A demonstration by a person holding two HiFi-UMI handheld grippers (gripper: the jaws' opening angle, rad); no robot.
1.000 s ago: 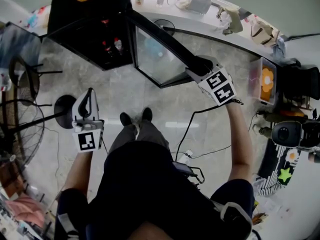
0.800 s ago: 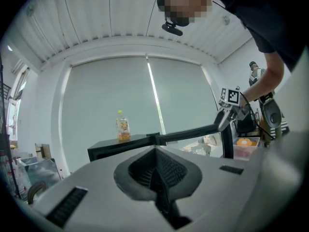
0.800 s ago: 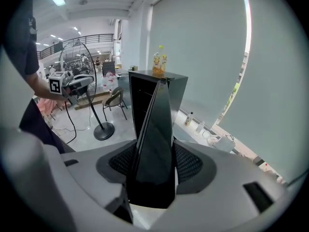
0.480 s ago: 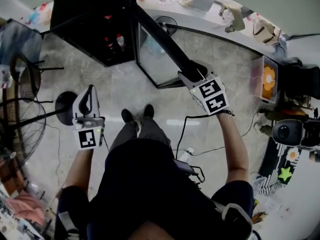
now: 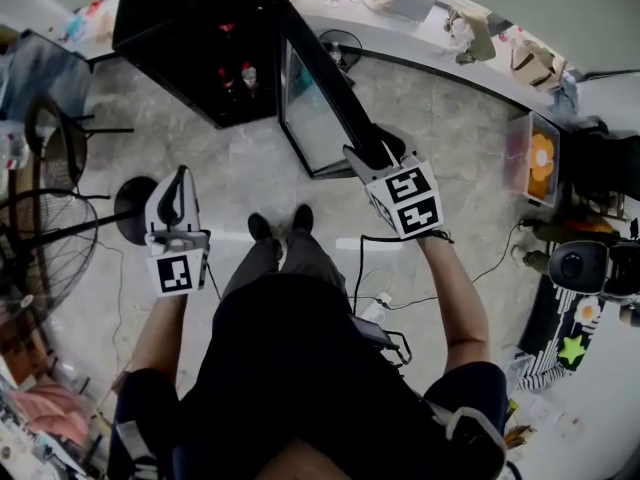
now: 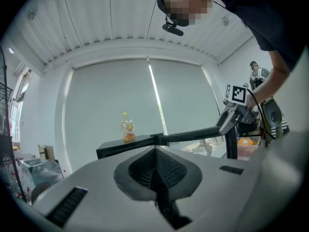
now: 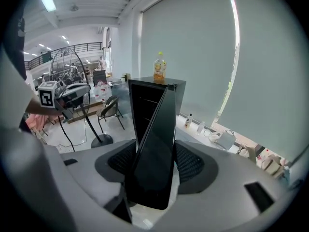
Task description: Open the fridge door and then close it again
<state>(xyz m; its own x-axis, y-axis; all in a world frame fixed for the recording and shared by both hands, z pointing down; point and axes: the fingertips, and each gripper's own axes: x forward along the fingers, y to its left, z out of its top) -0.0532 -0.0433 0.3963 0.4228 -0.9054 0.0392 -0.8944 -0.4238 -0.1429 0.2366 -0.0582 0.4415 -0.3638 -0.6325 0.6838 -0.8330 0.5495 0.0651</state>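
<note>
Head view, looking steeply down: a person stands on a pale tiled floor with a gripper in each hand. A black fridge (image 5: 190,28) stands ahead at the top of the picture. Its interior is open to view, with small bottles (image 5: 235,78) on the shelves. The fridge door (image 5: 320,78) is swung well out from the cabinet toward the person. The right gripper (image 5: 375,153) sits at the door's free edge. The left gripper (image 5: 179,180) is held out to the left, well apart from the fridge, near the round base of a floor fan (image 5: 135,196).

Left gripper view: the two dark pads are pressed together with nothing between them. Beyond them, an orange drink bottle (image 6: 127,129) stands upright on top of the fridge. The door reaches out to the right, where the right gripper meets its end.

Right gripper view: the door's dark edge stands upright between the two jaws. A pad lies against each of its faces, so the gripper is clamped on the door. The jaws have just been opening slightly. The fridge cabinet rises behind the door, with the drink bottle on top. The left gripper and the fan appear at the left.
</note>
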